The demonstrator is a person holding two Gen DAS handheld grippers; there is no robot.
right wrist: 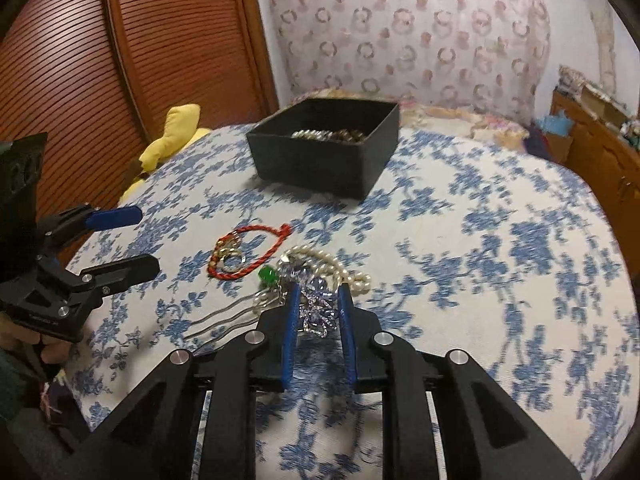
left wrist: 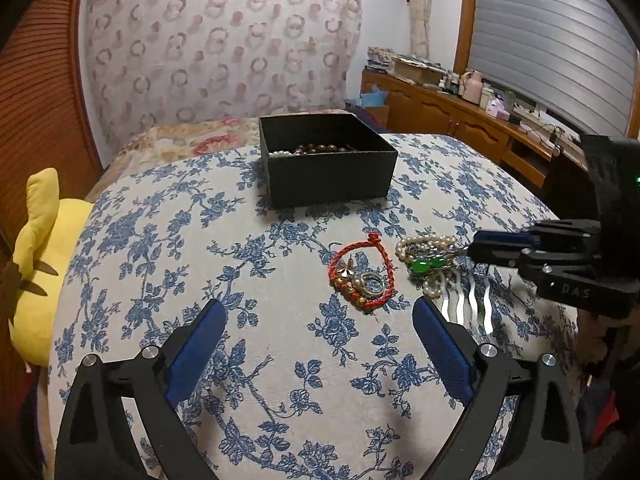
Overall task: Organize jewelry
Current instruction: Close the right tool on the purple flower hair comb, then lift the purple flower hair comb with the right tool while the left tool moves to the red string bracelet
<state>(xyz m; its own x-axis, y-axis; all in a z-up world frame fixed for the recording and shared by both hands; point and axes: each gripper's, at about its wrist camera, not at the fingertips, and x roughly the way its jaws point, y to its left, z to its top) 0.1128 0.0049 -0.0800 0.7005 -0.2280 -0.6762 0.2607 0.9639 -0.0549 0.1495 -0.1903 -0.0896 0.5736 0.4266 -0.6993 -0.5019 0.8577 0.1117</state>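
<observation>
At frame centre the right gripper (right wrist: 318,300) is clamped on the silvery hair ornament (right wrist: 316,308) among pearls; lift slowly so nothing snags, toward the black box (right wrist: 320,168) above, left gripper (left wrist: 320,320) spread empty.

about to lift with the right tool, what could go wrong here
1. The right tool is closing around a silver-blue ornament tangled with the pearl strand and green-stone piece; lifting may drag them along.
2. The hair comb lies against that pile and could snag.
3. The black box sits farther back, so a loose piece may drop.
</observation>
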